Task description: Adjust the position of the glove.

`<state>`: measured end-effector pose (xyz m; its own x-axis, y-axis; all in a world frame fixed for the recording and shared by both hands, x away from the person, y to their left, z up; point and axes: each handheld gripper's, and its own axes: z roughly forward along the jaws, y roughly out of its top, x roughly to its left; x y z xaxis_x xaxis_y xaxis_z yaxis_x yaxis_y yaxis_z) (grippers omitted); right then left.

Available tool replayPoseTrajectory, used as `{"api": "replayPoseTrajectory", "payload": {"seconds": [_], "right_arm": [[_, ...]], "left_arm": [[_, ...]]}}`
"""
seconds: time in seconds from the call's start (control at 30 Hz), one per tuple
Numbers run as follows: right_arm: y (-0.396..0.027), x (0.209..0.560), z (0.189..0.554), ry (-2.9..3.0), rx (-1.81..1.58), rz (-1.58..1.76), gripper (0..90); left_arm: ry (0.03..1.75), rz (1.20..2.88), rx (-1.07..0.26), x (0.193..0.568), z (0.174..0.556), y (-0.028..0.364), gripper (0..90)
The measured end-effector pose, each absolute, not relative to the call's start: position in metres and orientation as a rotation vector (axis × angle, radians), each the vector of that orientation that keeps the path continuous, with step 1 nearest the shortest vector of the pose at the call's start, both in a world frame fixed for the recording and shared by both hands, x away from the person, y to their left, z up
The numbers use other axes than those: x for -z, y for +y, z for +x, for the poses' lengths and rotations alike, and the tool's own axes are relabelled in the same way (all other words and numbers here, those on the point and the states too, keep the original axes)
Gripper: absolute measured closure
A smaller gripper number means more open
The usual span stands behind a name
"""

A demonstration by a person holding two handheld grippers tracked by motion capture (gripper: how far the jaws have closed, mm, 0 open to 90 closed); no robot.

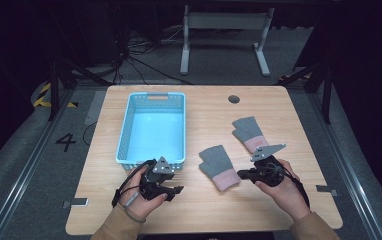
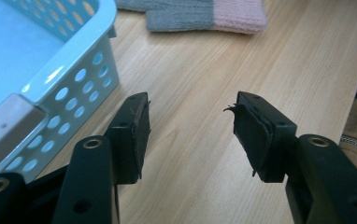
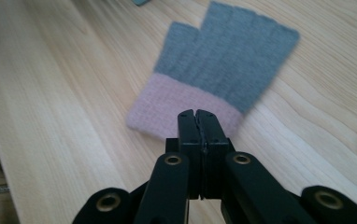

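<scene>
Right gripper view: right gripper (image 3: 199,114) (jaws together) above glove (image 3: 223,84).

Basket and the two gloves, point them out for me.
Basket (image 1: 122,131), high view, on its left wall.
Near glove (image 1: 218,161), high view, on its grey palm.
Far glove (image 1: 248,128), high view, on its grey palm.

A lab or recording studio, not a home. A plain wooden table (image 1: 199,200) stands alone on grey carpet inside a dark metal frame (image 1: 54,85). Cables (image 1: 134,57) trail across the floor, black-and-yellow hazard tape (image 1: 43,96) and a painted number 4 (image 1: 66,142) mark it, and a bare desk frame (image 1: 224,35) stands behind.
</scene>
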<state>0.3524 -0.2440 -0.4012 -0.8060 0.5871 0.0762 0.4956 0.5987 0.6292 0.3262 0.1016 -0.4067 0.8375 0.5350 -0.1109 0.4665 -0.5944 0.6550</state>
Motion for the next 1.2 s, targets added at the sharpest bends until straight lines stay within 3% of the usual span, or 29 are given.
{"api": "replayPoseTrajectory", "payload": {"seconds": [0.3, 1.2], "right_arm": [[-0.216, 0.401, 0.348, 2.751, -1.029, 0.815, 90.0], [-0.167, 0.426, 0.348, 2.839, -0.996, 0.731, 90.0]], "left_arm": [[0.665, 2.31, -0.059, 0.405, 0.324, 0.097, 45.9], [0.69, 2.306, -0.09, 0.408, 0.326, 0.096, 47.1]]}}
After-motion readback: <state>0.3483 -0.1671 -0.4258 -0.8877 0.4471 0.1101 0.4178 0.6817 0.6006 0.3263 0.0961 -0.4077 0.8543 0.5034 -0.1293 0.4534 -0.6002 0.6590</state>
